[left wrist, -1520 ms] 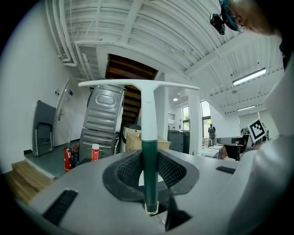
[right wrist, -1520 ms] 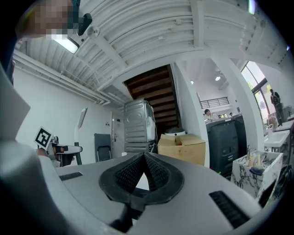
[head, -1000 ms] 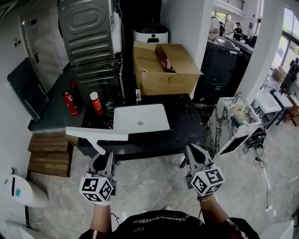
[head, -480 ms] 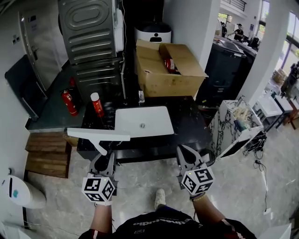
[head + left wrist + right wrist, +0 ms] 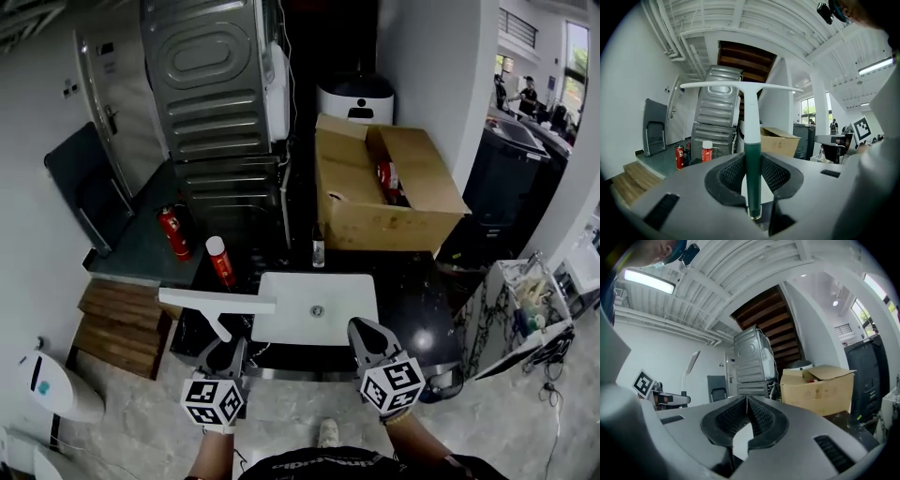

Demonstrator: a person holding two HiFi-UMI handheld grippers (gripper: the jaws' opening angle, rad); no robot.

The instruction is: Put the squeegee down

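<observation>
My left gripper [image 5: 225,347] holds the squeegee [image 5: 217,302] over the bench's [image 5: 417,298] front left corner. The sink [image 5: 319,307] lies to its right, with a box [image 5: 389,199] behind the sink and a can [image 5: 221,261] to the sink's left.

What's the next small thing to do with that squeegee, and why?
Probably move the left gripper forward and lower the squeegee onto the black counter beside the white sink. Its fingers clamp the green handle, and the blade is up in the air at the counter's near edge, resting on nothing.
</observation>
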